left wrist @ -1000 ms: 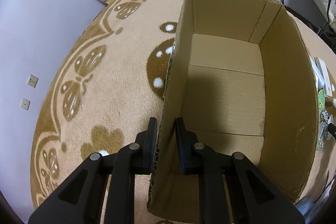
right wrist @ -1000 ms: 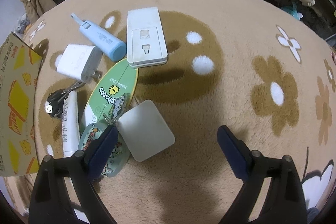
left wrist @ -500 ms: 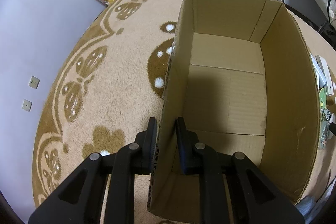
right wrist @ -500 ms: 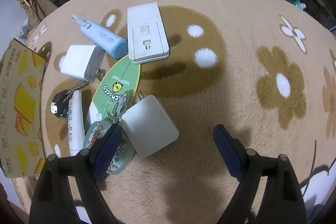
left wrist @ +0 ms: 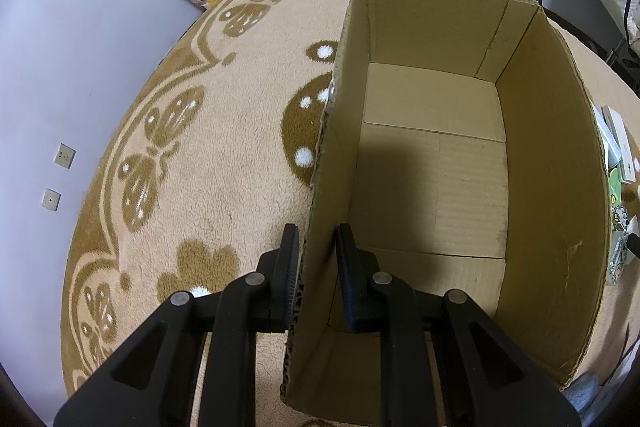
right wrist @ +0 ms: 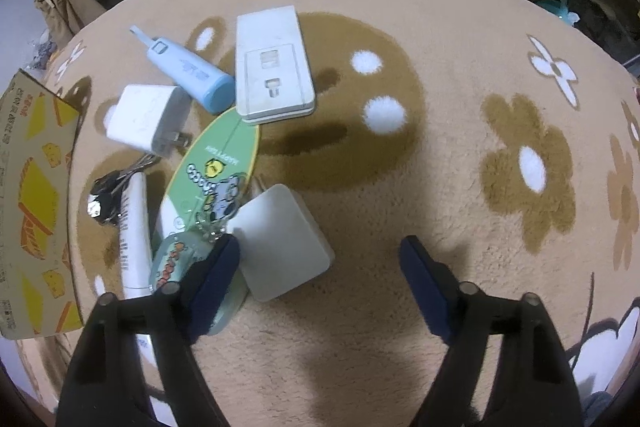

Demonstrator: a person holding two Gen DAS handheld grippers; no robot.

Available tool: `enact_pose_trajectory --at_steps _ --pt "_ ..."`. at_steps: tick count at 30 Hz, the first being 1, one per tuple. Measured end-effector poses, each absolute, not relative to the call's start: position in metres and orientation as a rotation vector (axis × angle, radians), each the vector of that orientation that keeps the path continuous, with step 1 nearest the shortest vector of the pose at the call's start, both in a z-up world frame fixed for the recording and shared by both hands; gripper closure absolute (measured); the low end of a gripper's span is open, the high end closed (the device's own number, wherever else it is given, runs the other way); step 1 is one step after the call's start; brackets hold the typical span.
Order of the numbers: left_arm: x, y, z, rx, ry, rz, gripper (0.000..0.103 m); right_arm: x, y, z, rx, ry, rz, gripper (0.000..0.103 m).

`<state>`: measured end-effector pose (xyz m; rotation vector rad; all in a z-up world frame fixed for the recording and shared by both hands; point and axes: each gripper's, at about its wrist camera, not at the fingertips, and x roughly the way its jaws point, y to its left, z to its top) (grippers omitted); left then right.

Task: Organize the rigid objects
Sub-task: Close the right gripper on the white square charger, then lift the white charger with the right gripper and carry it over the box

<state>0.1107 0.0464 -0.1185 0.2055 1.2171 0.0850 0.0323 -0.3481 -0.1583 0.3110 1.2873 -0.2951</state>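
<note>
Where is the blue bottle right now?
In the right wrist view, the blue bottle lies on the carpet at upper left, between the white charger and the white power strip.

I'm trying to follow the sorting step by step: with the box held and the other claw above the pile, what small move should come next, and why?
Probably shift the right claw over the white square block and finish closing. Its jaws are closing, but only the left finger is at the block's edge. The left claw grips the wall of the empty cardboard box.
</note>
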Motion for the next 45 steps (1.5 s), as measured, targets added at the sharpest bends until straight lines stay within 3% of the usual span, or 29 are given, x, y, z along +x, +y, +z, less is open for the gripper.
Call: enact_pose_trajectory --at_steps 8,9,11,12,13,30,45 --pt "0.11 0.046 -0.119 0.211 1.216 0.086 0.084 0.038 -0.341 -0.166 0.302 1.317 -0.256 0.018" --pt "0.11 0.046 -0.119 0.211 1.216 0.086 0.084 0.04 -0.339 -0.166 0.284 1.315 -0.258 0.02" --pt "0.11 0.046 -0.119 0.213 1.216 0.086 0.084 0.042 -0.335 -0.166 0.272 1.309 -0.251 0.035" --pt "0.11 0.046 -0.119 0.213 1.216 0.086 0.084 0.043 -0.334 -0.168 0.273 1.313 -0.247 0.048" --pt "0.11 0.046 -0.119 0.215 1.215 0.086 0.084 0.044 -0.33 -0.171 0.249 1.334 -0.259 0.051" --pt "0.111 0.045 -0.12 0.222 1.218 0.086 0.085 0.049 -0.319 -0.115 0.306 1.133 -0.214 0.055" --pt "0.108 0.045 -0.119 0.215 1.208 0.074 0.086 0.071 -0.217 -0.043 0.183 0.961 0.033 0.055"
